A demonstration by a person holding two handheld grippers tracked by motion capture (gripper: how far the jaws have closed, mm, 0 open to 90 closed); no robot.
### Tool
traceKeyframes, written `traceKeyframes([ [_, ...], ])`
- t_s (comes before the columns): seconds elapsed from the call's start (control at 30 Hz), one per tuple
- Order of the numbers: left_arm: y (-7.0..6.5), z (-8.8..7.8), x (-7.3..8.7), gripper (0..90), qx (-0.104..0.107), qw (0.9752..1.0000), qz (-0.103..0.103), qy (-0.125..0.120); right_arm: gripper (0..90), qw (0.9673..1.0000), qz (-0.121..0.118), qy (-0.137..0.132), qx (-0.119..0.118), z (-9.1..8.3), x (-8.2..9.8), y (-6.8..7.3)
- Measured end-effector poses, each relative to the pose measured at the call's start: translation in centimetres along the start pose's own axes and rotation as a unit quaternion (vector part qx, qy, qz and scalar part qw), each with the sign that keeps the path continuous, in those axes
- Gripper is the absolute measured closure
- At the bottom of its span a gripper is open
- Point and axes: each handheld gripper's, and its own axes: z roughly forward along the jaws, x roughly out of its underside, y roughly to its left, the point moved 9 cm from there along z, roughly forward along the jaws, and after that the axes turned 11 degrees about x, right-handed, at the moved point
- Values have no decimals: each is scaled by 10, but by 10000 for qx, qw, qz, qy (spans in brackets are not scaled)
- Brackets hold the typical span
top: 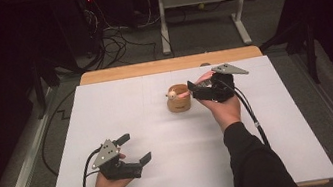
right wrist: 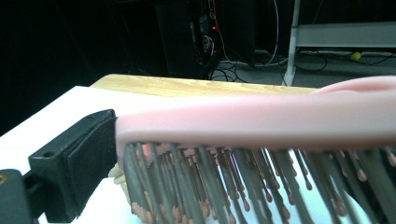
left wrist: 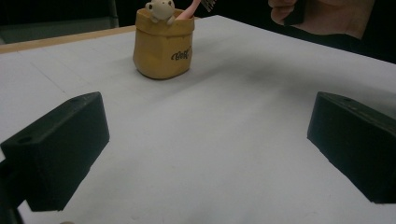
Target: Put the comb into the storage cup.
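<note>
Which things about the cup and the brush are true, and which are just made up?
1. The pink brush is in the yellow cup. True.
2. The left gripper is holding the cup. False: its jaws are open with nothing between them, and it is well away from the cup.
3. A little bear figure peeks over the cup's rim. True.
4. The cup has fallen on its side. False: it stands upright on the white table.
</note>
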Motion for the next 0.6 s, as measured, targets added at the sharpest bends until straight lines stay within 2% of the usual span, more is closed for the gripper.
traceKeyframes([
  [0.23,-1,0,-1,0,13,10000,2,-18,3,9999,-107,108,3,-3,1,-1],
  [0.6,-2,2,0,0,24,10000,21,1,2,9998,-209,16,24,-11,-2,-5],
])
